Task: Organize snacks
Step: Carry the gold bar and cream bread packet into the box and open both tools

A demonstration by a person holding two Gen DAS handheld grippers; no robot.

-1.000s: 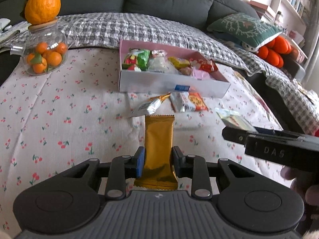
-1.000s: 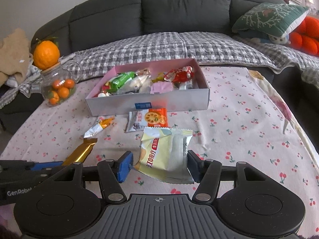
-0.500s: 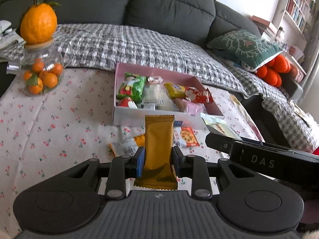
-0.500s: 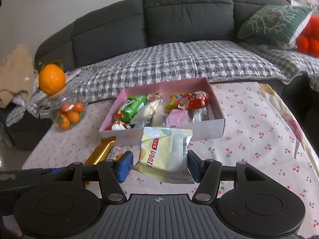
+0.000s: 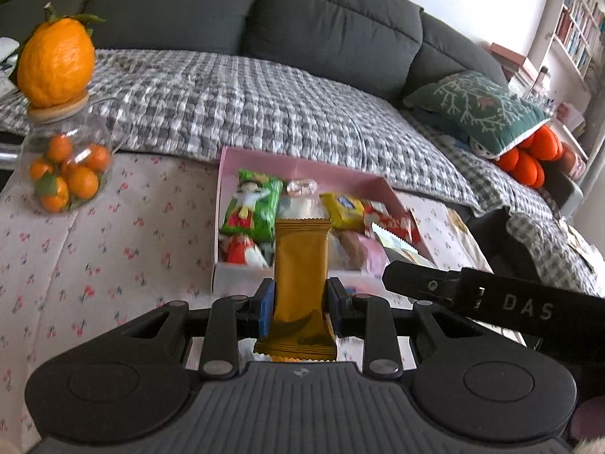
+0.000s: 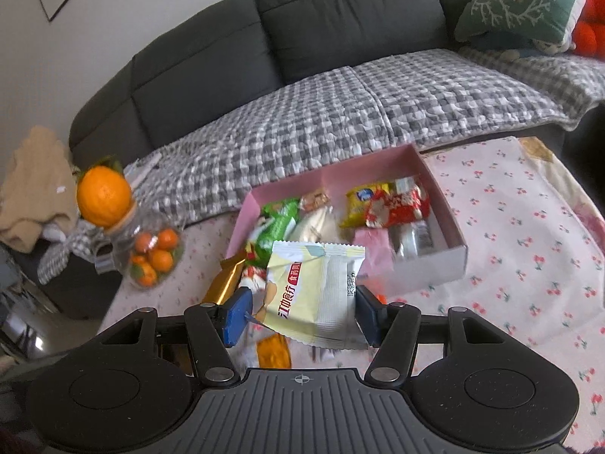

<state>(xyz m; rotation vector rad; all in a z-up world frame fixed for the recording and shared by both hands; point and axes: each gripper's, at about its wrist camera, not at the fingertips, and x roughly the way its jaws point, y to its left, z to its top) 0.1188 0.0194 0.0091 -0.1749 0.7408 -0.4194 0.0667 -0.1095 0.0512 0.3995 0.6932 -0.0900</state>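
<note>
**Snacks mostly boxed, two packets in the air**

Snacks fill much of the pink box point(image 6: 438, 189), which sits on the cherry-print cloth point(image 6: 529, 234) in the middle of both views: a green packet point(image 5: 251, 208) at its left end, a yellow one point(image 6: 363, 202) and a red one point(image 6: 397, 208) toward the right, with pale wrappers between. That much looks sorted, I'd judge.

Two more are on their way. Low in the left wrist view, the left gripper point(image 5: 301, 302) is clenched on a gold bar point(image 5: 301, 265) held upright, its top edge overlapping the box's front wall in the picture. Low in the right wrist view, the right gripper point(image 6: 300, 308) is clamped across a pale yellow-and-white packet point(image 6: 314, 291), also lined up with the box. Neither packet is in the box yet, so dropping both in is what remains.

At least one orange wrapper point(image 6: 274, 352) lies on the cloth under the right gripper, so I would guess more picking up is left after that.

Hard to make out: the held packets cover the box's front and whatever lies just before it. The box contents are blurred, so their labels are unreadable. At the right of the left wrist view, the other gripper's black body hides the cloth behind it. The glass jar of small oranges point(image 5: 66, 174) at the left plays no part that I can see.
</note>
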